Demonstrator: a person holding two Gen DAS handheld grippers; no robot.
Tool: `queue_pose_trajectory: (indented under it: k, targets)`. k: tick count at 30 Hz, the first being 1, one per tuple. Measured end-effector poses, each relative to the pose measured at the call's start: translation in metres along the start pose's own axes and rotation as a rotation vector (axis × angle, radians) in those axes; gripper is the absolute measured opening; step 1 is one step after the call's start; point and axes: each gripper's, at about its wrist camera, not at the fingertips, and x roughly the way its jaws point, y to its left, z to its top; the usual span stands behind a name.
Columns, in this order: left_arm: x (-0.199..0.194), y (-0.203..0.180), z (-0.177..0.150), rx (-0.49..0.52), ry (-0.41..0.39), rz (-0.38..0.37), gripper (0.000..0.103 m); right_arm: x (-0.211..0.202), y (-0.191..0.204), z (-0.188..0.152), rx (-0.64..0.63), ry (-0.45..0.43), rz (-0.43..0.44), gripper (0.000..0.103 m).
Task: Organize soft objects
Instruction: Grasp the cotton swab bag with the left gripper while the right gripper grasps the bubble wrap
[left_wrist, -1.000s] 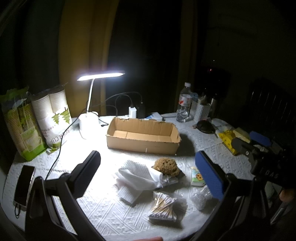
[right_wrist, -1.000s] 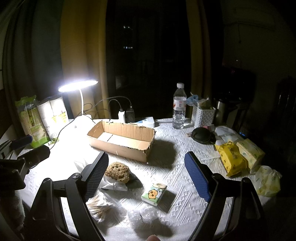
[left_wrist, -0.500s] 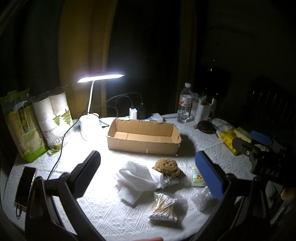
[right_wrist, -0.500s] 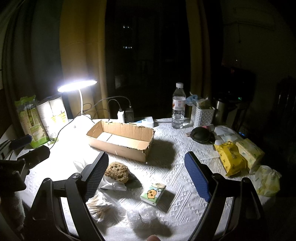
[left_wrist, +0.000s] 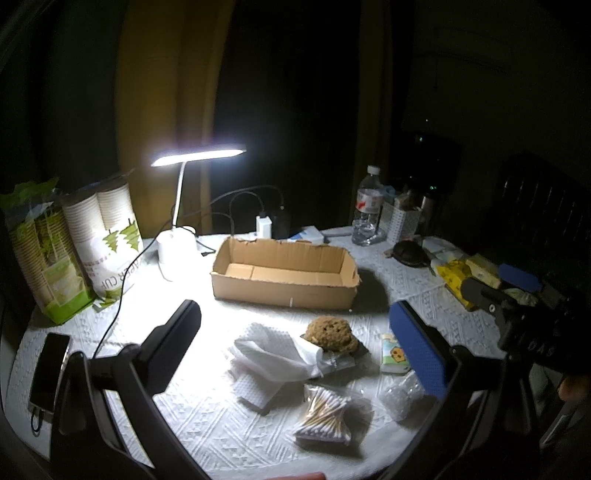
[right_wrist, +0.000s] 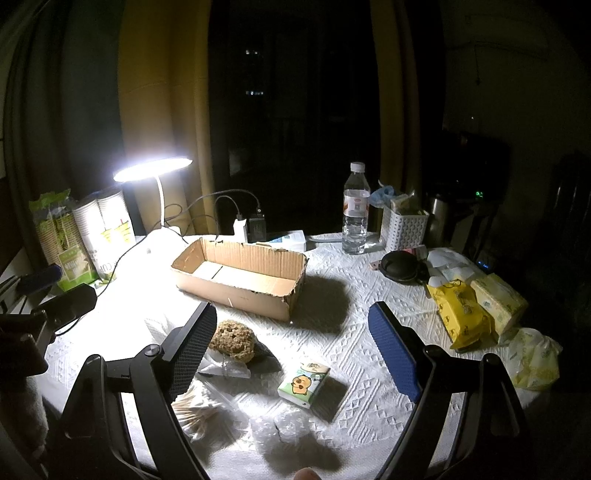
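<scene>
An empty cardboard box (left_wrist: 284, 275) (right_wrist: 242, 278) sits mid-table under the lamp. In front of it lie a brown sponge (left_wrist: 330, 332) (right_wrist: 232, 339), white folded cloths (left_wrist: 269, 356), a bag of cotton swabs (left_wrist: 325, 411) (right_wrist: 195, 408), a small tissue pack (left_wrist: 393, 354) (right_wrist: 304, 380) and a clear bubble-wrap piece (left_wrist: 400, 393) (right_wrist: 284, 430). My left gripper (left_wrist: 295, 332) hovers open above these items. My right gripper (right_wrist: 291, 336) is open too, over the sponge and tissue pack, holding nothing. In the left wrist view the right gripper's blue pad (left_wrist: 519, 277) shows at far right.
A lit desk lamp (left_wrist: 177, 236) and paper-cup sleeves (left_wrist: 107, 236) stand at the left, a phone (left_wrist: 50, 369) lies near the left edge. A water bottle (right_wrist: 355, 212), white basket (right_wrist: 402, 229), black round case (right_wrist: 400, 266) and yellow wipe packs (right_wrist: 461, 314) crowd the right side.
Both views have shifted only slightly; the grippers stay open and nothing on the table has moved.
</scene>
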Motion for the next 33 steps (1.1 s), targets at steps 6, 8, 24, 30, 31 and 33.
queue_pose_trajectory:
  k: [6,8,24,30,31,33]
  targets:
    - [0.005,-0.007,0.0,0.0,0.015,0.008,0.102,0.002,-0.002,-0.002,0.002,0.008,0.005,0.087]
    - [0.01,-0.007,-0.002,-0.001,0.028,0.016,0.102,0.007,-0.002,-0.002,0.002,0.016,0.009,0.087]
    - [0.076,-0.029,-0.074,0.032,0.259,0.049,0.102,0.066,-0.033,-0.065,0.015,0.192,0.074,0.087]
    - [0.104,-0.035,-0.097,0.067,0.344,0.035,0.102,0.09,-0.035,-0.09,0.026,0.274,0.138,0.087]
    - [0.109,-0.036,-0.101,0.072,0.357,0.029,0.102,0.093,-0.035,-0.093,0.029,0.289,0.143,0.087]
    - [0.117,-0.039,-0.109,0.086,0.384,0.02,0.102,0.096,-0.035,-0.099,0.034,0.313,0.156,0.087]
